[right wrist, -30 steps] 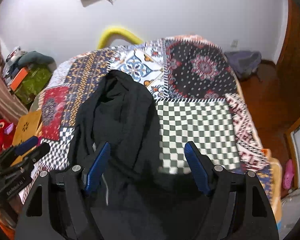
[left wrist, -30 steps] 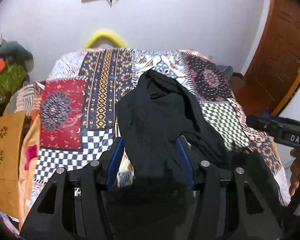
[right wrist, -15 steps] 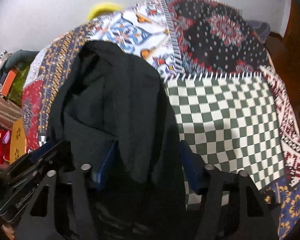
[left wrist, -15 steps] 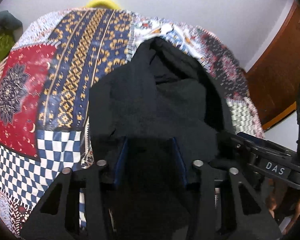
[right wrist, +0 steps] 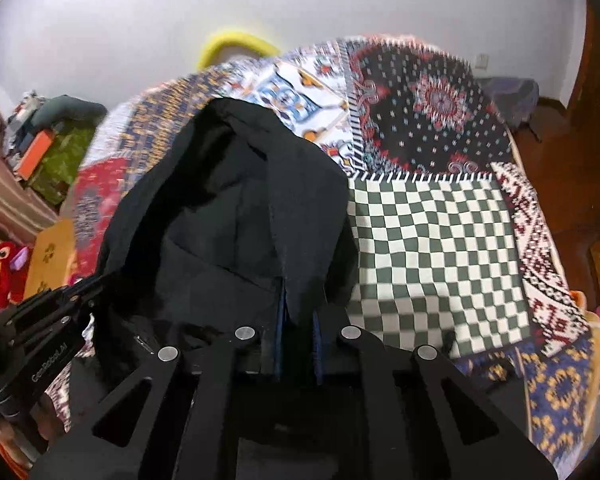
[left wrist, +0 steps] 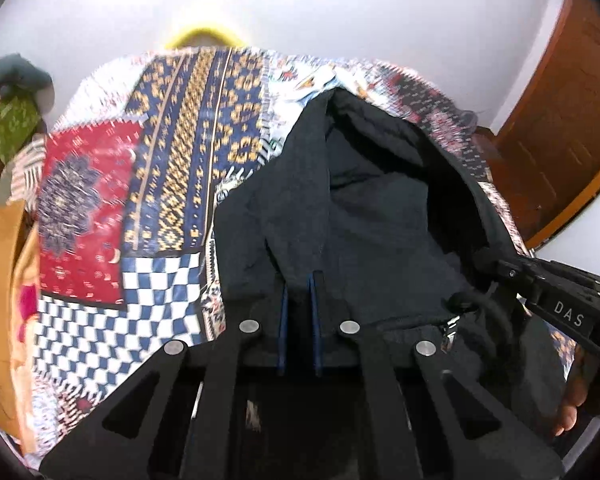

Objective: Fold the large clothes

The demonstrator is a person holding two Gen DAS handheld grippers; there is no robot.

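Observation:
A large black garment (left wrist: pixel 372 216) (right wrist: pixel 228 208) lies bunched lengthwise on a patchwork bedspread (left wrist: pixel 172 184) (right wrist: pixel 428 236). My left gripper (left wrist: pixel 298 280) is shut on a fold at the garment's near left edge, its blue pads pinching the cloth. At the near right edge my right gripper (right wrist: pixel 298 292) is shut on another fold of the same cloth. Each gripper shows in the other's view: the right one (left wrist: pixel 492 268) at the right edge, the left one (right wrist: pixel 96 284) at the lower left. A drawstring and zipper pull (left wrist: pixel 452 324) hang near the front.
A yellow curved bar (right wrist: pixel 236 46) stands behind the bed against the white wall. Piled things and a red plush toy (right wrist: pixel 4 272) crowd the left side. A wooden door (left wrist: pixel 560 128) and wooden floor are to the right. A tan board (left wrist: pixel 0 272) leans at the bed's left edge.
Both grippers went from wide open around the near edge of the black garment to shut on folds of it. The cameras dipped toward the cloth, then drew back.

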